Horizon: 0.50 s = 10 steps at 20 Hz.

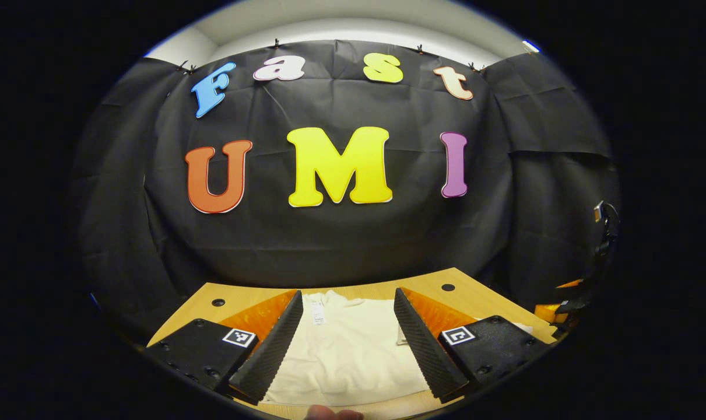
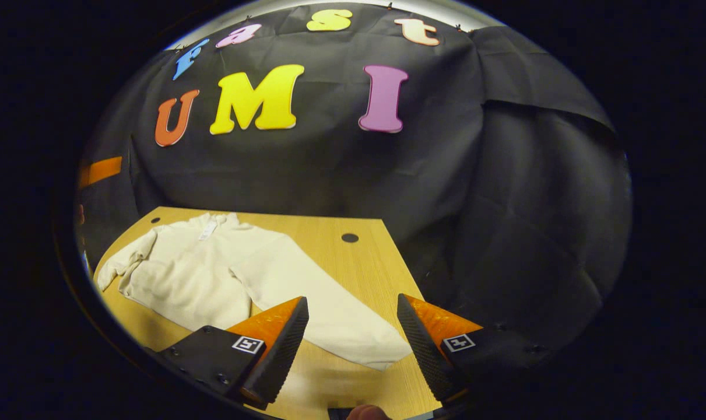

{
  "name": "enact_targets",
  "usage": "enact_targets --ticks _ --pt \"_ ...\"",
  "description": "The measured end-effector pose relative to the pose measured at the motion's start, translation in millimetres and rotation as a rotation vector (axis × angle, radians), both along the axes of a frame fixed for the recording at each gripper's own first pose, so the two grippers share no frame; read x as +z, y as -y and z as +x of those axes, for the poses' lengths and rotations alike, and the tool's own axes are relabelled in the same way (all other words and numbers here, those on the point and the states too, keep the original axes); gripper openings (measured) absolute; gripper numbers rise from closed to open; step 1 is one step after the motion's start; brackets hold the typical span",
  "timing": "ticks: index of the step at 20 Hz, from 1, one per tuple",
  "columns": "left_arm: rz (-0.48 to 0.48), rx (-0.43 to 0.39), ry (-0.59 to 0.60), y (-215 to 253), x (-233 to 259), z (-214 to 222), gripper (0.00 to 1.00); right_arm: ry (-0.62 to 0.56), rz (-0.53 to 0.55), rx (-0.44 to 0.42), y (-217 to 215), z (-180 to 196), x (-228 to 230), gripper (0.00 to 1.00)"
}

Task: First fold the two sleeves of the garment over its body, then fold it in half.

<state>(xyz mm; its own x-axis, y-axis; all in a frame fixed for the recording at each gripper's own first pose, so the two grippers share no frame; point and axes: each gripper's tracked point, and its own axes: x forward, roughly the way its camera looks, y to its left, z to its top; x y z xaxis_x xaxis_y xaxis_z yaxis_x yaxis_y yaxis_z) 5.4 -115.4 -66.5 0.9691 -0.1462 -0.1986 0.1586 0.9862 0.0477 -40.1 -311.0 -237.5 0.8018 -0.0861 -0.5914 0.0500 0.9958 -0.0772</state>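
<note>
step: sleeve folds not yet begun | garment (image 2: pixel 213 274) lies flat on counter (image 2: pixel 353 262), one sleeve (image 2: pixel 329 315) reaching toward near edge | left tool (image 1: pixel 348 344), right tool (image 2: pixel 353 344) both spread, holding nothing | next: we judge right tool must pinch that sleeve's cuff

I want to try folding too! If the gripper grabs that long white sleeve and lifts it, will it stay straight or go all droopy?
Probably droopy: the sleeve lies limp and creased on the table. It looks like light cloth, so likely easy to lift. It shouldn't roll.
</note>
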Motion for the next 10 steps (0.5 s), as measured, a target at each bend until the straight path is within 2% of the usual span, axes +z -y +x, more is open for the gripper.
enact_targets --ticks 4,10 --pt "0.025 -0.011 -0.043 10 -16 -6 1.0 -0.182 -0.022 0.082 27 -9 -63 0.95" --pt "0.032 0.006 -0.098 14 -30 -14 1.0 -0.356 -0.056 0.21 36 -20 -117 0.94"
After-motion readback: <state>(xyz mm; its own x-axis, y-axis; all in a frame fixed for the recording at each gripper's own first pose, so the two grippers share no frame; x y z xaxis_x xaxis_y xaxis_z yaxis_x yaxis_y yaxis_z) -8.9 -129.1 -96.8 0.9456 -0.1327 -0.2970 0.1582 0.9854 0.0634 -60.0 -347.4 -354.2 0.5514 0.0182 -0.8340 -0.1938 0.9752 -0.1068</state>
